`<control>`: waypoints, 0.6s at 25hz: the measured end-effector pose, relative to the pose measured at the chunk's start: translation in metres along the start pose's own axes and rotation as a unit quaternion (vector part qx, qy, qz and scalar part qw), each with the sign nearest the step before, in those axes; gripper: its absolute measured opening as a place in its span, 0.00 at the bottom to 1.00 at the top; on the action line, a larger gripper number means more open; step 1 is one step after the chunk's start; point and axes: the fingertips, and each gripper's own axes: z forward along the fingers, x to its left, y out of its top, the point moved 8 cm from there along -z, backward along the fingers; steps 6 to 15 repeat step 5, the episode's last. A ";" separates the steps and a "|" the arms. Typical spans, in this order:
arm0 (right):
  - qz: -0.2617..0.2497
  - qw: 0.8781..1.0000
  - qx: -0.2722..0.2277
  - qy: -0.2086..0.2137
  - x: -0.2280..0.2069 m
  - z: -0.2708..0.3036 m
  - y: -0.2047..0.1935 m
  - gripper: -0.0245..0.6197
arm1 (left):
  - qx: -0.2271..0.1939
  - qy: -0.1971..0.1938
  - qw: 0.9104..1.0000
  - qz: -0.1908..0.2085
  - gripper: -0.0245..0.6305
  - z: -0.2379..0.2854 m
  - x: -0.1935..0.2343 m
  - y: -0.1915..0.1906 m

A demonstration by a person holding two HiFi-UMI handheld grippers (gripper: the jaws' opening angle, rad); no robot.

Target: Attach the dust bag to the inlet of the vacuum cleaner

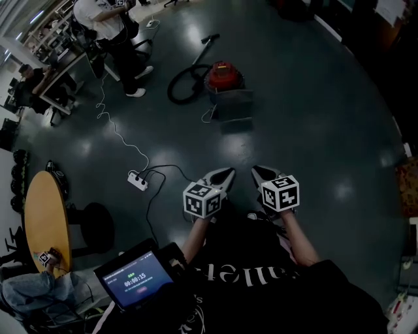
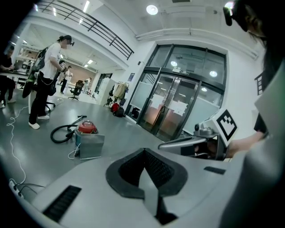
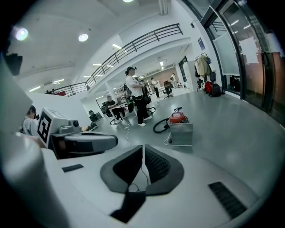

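Nearest of all, a tablet (image 1: 136, 279) with a lit screen sits at the person's chest, low and to the left. Just beyond it, both tools are held out side by side over the dark floor (image 1: 313, 117). The left gripper (image 1: 227, 173) has its jaws pressed fully together with nothing between them. The right gripper (image 1: 257, 172) is the same, pads closed tight and holding nothing (each gripper's own view shows only bare floor past the tips). The two sit close together, not touching. Near on the left there's a round wooden table (image 1: 40, 218). A white power strip (image 1: 137, 181) lies on the floor just left of the left gripper, and a white cable (image 1: 114, 127) snakes from it towards the far left. Farther out, roughly straight ahead and well apart from both grippers, the grey dust bag (image 1: 234, 104) stands upright on the floor, just on the near side of the red vacuum cleaner (image 1: 223, 74). The black hose (image 1: 184, 83) loops off the vacuum's left. At the far left, a person in a white top (image 1: 104, 19) stands beside some desks.
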 end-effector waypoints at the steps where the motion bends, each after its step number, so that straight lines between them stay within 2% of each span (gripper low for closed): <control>1: 0.000 1.000 -0.001 0.000 0.000 -0.001 0.000 0.09 | 0.000 -0.001 1.000 0.001 0.04 -0.001 -0.001 0.000; 15: -0.001 1.000 -0.002 -0.002 0.000 -0.002 0.000 0.09 | 0.001 0.000 1.000 0.004 0.04 -0.003 -0.002 -0.001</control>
